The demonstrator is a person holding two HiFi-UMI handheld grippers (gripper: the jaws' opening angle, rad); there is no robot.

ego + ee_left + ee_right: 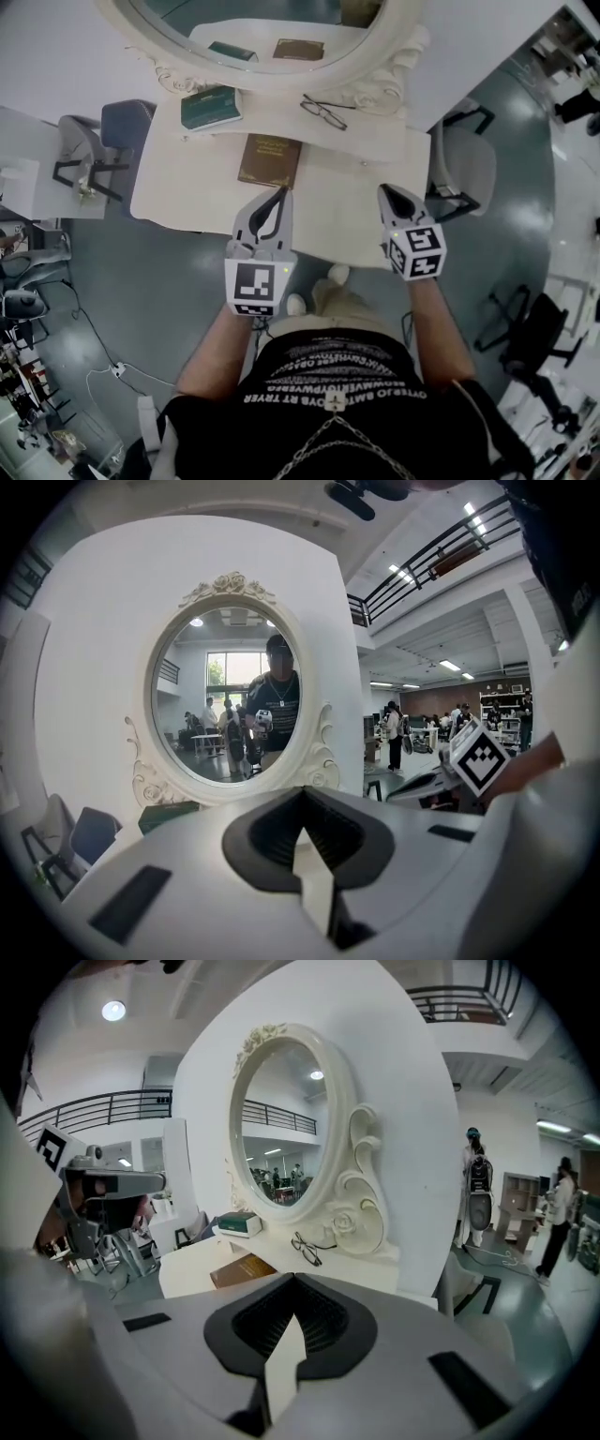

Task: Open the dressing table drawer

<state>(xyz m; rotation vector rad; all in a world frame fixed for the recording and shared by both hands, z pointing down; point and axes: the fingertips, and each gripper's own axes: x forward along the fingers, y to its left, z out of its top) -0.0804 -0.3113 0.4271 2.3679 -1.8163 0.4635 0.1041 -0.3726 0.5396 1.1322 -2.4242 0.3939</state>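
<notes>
Closest to the camera, on the person's black shirt, several lines of white print run upside down, and I cannot read them with certainty. Just beyond it, each hand holds one gripper. The cube on the left one and the cube on the right one carry black-and-white square patterns, with no letters.

The left gripper has its two fingers pressed together at the tips, with nothing between them. The right gripper is the same: fingers closed tip to tip and holding nothing. Both point away from the person and hang side by side over the front part of the white dressing table, well apart from each other. Neither touches any object on it.

The drawer sits somewhere under the table top. Its front is hidden from every view, so what is in it cannot be told.

Between the grippers and a little further, a brown book lies flat; the gold writing on its cover is too small to read. Behind it, to the right, lie black glasses. To the left is a dark green book, though it may be a box. Farthest is the oval mirror in an ornate white frame.
</notes>
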